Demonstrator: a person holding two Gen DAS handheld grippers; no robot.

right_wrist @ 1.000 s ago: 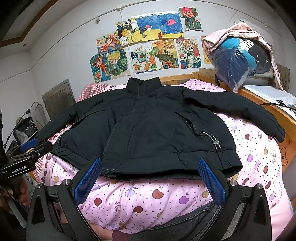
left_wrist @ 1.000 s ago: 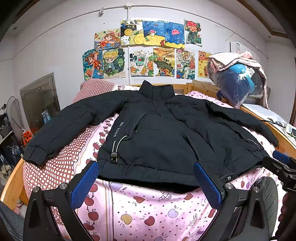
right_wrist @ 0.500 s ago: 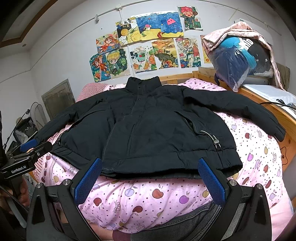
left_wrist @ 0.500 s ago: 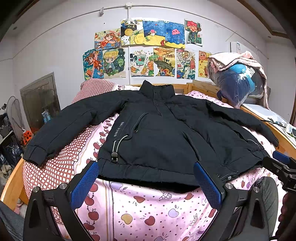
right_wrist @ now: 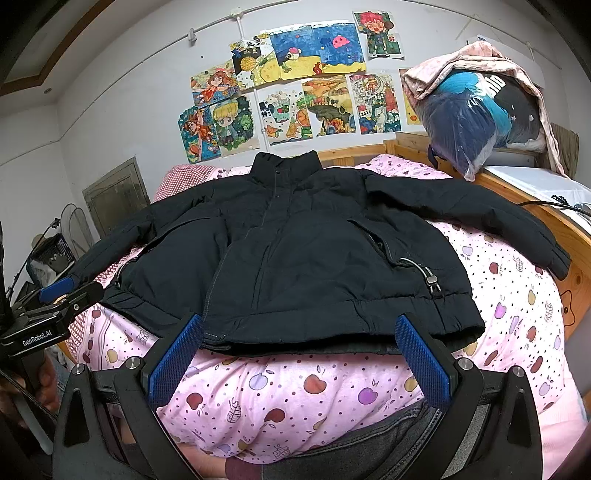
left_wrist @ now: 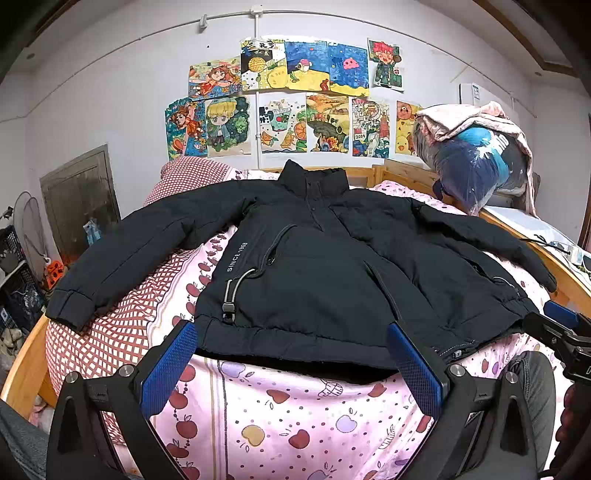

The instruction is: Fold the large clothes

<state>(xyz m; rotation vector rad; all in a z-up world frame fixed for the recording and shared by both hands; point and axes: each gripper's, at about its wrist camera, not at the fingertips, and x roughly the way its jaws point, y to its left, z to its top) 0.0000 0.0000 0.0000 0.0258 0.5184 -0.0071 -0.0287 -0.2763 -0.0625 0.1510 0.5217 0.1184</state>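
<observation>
Both wide open, grasping nothing: left gripper [left_wrist: 291, 363] and right gripper [right_wrist: 299, 354], just short of the hem. Ahead, black jacket [left_wrist: 332, 266] flat on pink bedspread [left_wrist: 295, 410], collar far, sleeves spread sideways; left cuff [left_wrist: 70, 308] nearer to left gripper.

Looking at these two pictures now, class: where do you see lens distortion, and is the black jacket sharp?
Left wrist view: the wall conduit bows, corners go black, jacket sharp, lettering readable. Right wrist view: same bowing, bed rail curves, jacket evenly lit.
</observation>
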